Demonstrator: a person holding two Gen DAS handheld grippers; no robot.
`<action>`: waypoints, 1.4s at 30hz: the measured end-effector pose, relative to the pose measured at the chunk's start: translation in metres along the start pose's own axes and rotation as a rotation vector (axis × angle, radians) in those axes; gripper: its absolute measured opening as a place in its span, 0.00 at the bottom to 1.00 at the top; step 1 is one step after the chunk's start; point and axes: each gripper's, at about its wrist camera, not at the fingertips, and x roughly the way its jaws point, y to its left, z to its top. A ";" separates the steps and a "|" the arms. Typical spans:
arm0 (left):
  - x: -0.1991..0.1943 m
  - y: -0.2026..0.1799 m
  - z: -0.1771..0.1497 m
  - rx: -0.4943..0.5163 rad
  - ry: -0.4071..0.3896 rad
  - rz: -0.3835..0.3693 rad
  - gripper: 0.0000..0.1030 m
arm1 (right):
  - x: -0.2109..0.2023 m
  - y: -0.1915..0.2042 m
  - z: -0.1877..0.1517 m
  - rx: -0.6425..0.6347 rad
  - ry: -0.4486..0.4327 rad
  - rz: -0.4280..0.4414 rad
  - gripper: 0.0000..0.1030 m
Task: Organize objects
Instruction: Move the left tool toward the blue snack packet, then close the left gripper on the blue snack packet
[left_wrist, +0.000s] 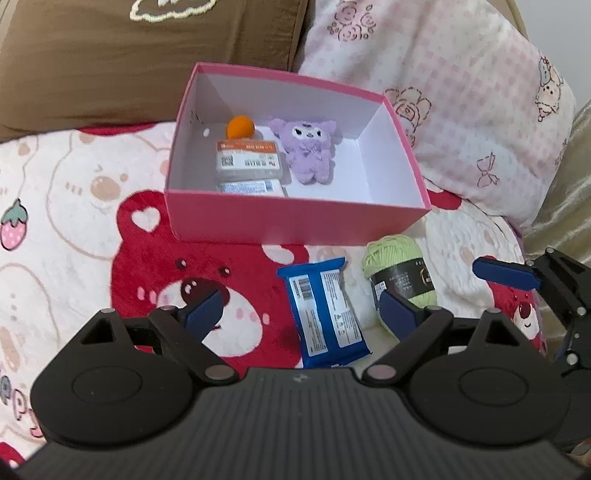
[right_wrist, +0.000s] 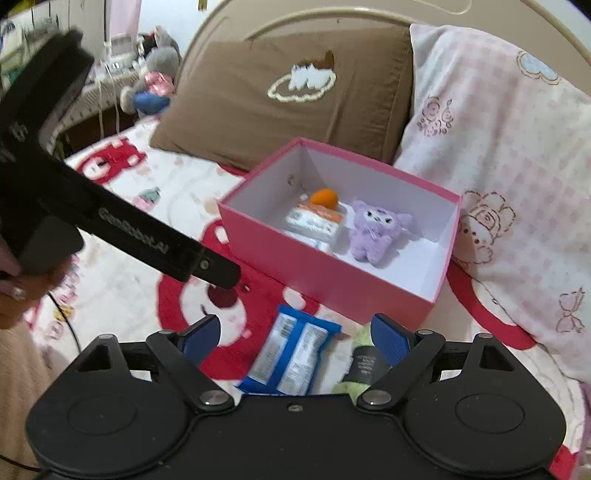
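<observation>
An open pink box (left_wrist: 295, 225) sits on the bed holding an orange ball (left_wrist: 241, 126), a purple plush (left_wrist: 308, 149) and two white packets (left_wrist: 246, 160). In front of the box lie a blue snack packet (left_wrist: 327, 314) and a green yarn ball (left_wrist: 397, 271). My left gripper (left_wrist: 300, 314) hangs open just above the blue packet, pads clear of it. My right gripper (right_wrist: 295, 338) is open too, over the blue packet (right_wrist: 291, 354) with the yarn (right_wrist: 360, 365) by its right finger. One of its blue fingers (left_wrist: 506, 275) shows at the right of the left wrist view.
A red-and-white bear blanket (left_wrist: 92, 221) covers the bed. A brown pillow (right_wrist: 288, 92) and a pink checked pillow (right_wrist: 498, 129) stand behind the box (right_wrist: 332, 280). A hand (right_wrist: 14, 291) holds the black handle (right_wrist: 110, 229) of the other tool at the left.
</observation>
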 end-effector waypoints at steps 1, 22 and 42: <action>0.004 0.001 -0.003 -0.002 0.001 -0.002 0.89 | 0.004 0.002 -0.003 -0.010 0.006 -0.015 0.88; 0.061 0.020 -0.022 -0.104 0.048 -0.144 0.83 | 0.066 0.017 -0.021 0.016 0.087 0.058 0.88; 0.113 0.031 -0.031 -0.137 0.071 -0.207 0.46 | 0.136 0.016 -0.060 0.057 0.191 -0.017 0.88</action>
